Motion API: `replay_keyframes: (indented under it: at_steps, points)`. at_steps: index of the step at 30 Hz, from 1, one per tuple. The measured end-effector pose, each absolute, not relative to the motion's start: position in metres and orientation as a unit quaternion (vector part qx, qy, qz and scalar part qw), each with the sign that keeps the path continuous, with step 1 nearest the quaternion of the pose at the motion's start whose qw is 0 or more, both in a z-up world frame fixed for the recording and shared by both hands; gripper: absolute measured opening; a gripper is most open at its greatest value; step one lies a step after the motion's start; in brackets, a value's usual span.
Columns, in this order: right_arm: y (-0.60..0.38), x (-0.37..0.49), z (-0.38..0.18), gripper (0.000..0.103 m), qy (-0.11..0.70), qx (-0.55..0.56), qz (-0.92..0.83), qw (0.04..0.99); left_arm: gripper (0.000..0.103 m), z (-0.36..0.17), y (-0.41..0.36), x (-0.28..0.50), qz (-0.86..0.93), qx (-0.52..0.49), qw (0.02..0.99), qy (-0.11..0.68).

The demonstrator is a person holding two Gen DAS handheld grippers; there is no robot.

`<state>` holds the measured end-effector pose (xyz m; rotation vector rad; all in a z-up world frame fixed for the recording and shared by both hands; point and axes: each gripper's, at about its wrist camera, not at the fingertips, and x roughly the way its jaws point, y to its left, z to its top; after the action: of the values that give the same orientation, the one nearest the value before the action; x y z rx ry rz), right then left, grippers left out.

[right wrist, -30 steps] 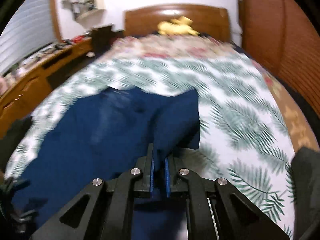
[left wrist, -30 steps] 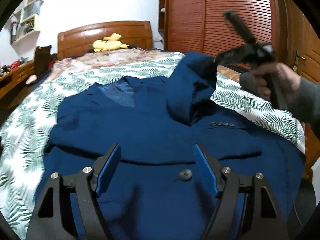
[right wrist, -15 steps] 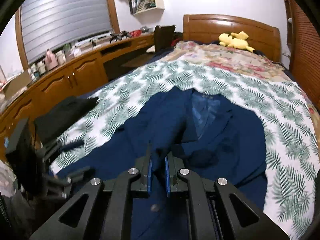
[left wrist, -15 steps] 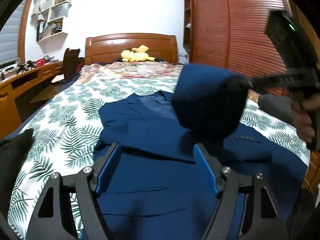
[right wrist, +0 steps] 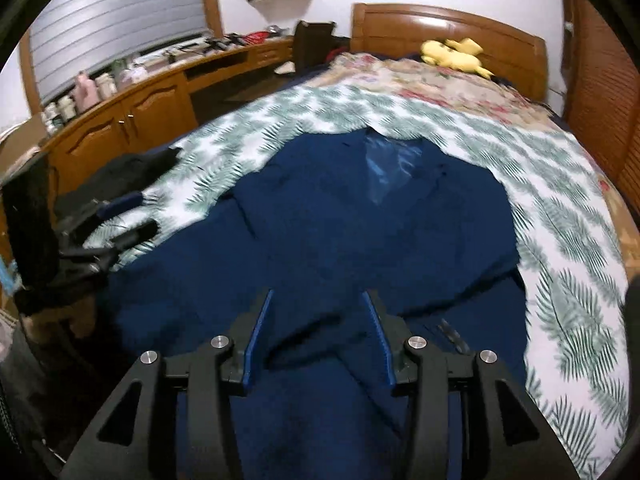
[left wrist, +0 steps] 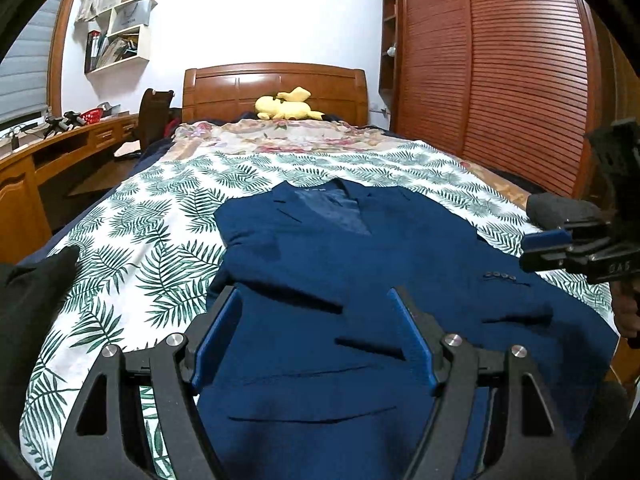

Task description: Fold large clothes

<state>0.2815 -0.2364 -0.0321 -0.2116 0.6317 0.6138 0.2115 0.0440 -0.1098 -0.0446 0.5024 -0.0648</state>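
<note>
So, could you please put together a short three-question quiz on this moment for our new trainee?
1. True or false: the right gripper is clamped on the blue jacket.
2. Multiple choice: the yellow plush toy lies (A) on the desk, (B) by the headboard, (C) on the jacket.
3. Fill in: the sleeve buttons show near the jacket's ____ edge in the left wrist view.

Key
1. False: its jaws stand open and hold nothing, as do those of the left gripper.
2. B.
3. Right.
</note>
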Motion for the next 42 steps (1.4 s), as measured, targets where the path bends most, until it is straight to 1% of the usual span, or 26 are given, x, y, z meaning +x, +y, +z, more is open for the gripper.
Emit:
replay_keyframes:
  at_steps: [10, 15, 18, 24, 26, 27, 29, 33, 36, 37, 38, 40, 42]
  points:
    - [-0.264, 0.309, -0.081, 0.046, 0.337, -0.097, 0.197, 0.916, 0.076, -0.119, 0.019, 0.219, -0.056, -0.007, 0.963, 0.265]
    - [-0.267, 0.321, -0.099, 0.046, 0.358, -0.081, 0.183, 0.912, 0.076, -0.122, 0.003, 0.227, -0.074, -0.008, 0.959, 0.273]
    - [-0.263, 0.321, -0.102, 0.047, 0.353, -0.07, 0.181, 0.915, 0.076, -0.125, -0.01, 0.233, -0.084, -0.004, 0.956, 0.28]
    - [-0.25, 0.314, -0.112, 0.05, 0.341, -0.084, 0.174, 0.92, 0.075, -0.13, -0.041, 0.246, -0.125, 0.001, 0.947, 0.297]
    - [-0.253, 0.312, -0.116, 0.05, 0.337, -0.08, 0.176, 0.922, 0.067, -0.133, -0.051, 0.25, -0.141, 0.003, 0.941, 0.306]
    - [-0.255, 0.312, -0.119, 0.05, 0.334, -0.079, 0.176, 0.923, 0.065, -0.134, -0.056, 0.252, -0.146, 0.006, 0.939, 0.312]
    - [-0.256, 0.309, -0.122, 0.05, 0.328, -0.08, 0.173, 0.925, 0.057, -0.14, -0.067, 0.257, -0.153, 0.014, 0.934, 0.323]
    - [-0.259, 0.308, -0.126, 0.051, 0.323, -0.083, 0.169, 0.927, 0.051, -0.15, -0.084, 0.266, -0.157, 0.031, 0.925, 0.346]
    - [-0.261, 0.307, -0.126, 0.051, 0.32, -0.081, 0.169, 0.929, 0.041, -0.157, -0.093, 0.274, -0.145, 0.046, 0.921, 0.36]
    - [-0.261, 0.306, -0.126, 0.051, 0.318, -0.08, 0.169, 0.929, 0.031, -0.158, -0.094, 0.275, -0.141, 0.048, 0.92, 0.364]
    - [-0.262, 0.306, -0.126, 0.051, 0.318, -0.081, 0.169, 0.929, 0.019, -0.159, -0.093, 0.276, -0.137, 0.049, 0.919, 0.367]
    - [-0.262, 0.305, -0.126, 0.051, 0.316, -0.08, 0.17, 0.93, 0.008, -0.159, -0.091, 0.276, -0.139, 0.041, 0.919, 0.366]
    - [-0.264, 0.305, -0.126, 0.051, 0.315, -0.078, 0.171, 0.93, 0.006, -0.152, -0.086, 0.271, -0.131, 0.033, 0.926, 0.353]
